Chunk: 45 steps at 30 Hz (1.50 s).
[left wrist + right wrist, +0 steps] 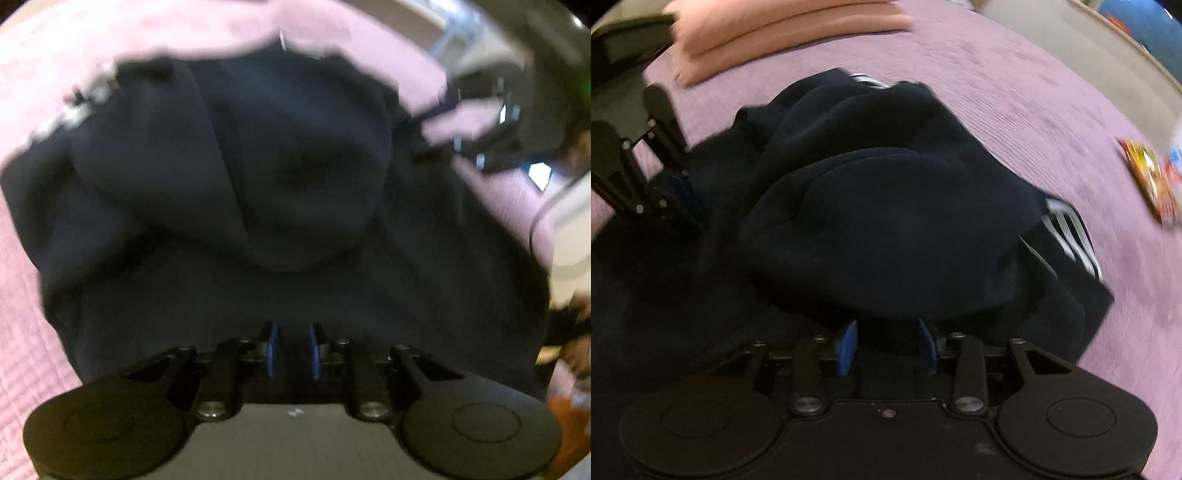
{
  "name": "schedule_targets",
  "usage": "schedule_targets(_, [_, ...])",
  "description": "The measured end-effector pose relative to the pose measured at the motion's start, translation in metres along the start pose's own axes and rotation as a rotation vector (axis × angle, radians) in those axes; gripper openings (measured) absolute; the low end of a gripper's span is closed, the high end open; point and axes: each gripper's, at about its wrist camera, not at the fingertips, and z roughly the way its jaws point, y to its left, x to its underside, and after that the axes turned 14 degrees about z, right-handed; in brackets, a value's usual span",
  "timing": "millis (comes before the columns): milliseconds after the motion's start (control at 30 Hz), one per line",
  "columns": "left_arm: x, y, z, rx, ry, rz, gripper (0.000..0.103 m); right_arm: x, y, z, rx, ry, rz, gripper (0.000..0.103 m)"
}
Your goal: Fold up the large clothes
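Dark garment point(871, 221) lies heaped on the pink bedspread point(1015, 110) toward twelve o'clock of both grippers: right hand-held gripper point(888, 345) moderately parted, left hand-held gripper point(293, 349) narrowly parted, neither visibly pinching cloth, both equally near.

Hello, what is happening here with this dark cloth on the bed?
A person with a gripper in each hand is folding a dark navy garment with white stripes, which lies bunched on a pink bedspread. The left gripper and the right gripper both stand open just above the cloth, with nothing pinched between the pads. A folded pink blanket lies behind, and snack packets lie to the right.
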Motion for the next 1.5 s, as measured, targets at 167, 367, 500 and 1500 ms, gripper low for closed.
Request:
schedule_targets(167, [-0.051,0.042,-0.025,-0.072,-0.278,-0.145,0.026,-0.027,-0.060,-0.004,-0.060,-0.098,0.482,0.070])
schedule_targets(367, [-0.094,0.075,0.023,-0.060,-0.358,-0.253,0.025,-0.028,-0.092,0.059,-0.137,0.021,0.828,0.050])
schedule_targets(500, [-0.073,0.108,0.034,-0.213,-0.350,-0.352,0.017,-0.032,-0.087,0.037,-0.085,-0.072,0.798,0.009])
schedule_targets(1500, [0.026,0.060,0.046,-0.039,-0.285,-0.515,0.004,-0.003,-0.009,0.076,0.065,0.057,0.541,0.021])
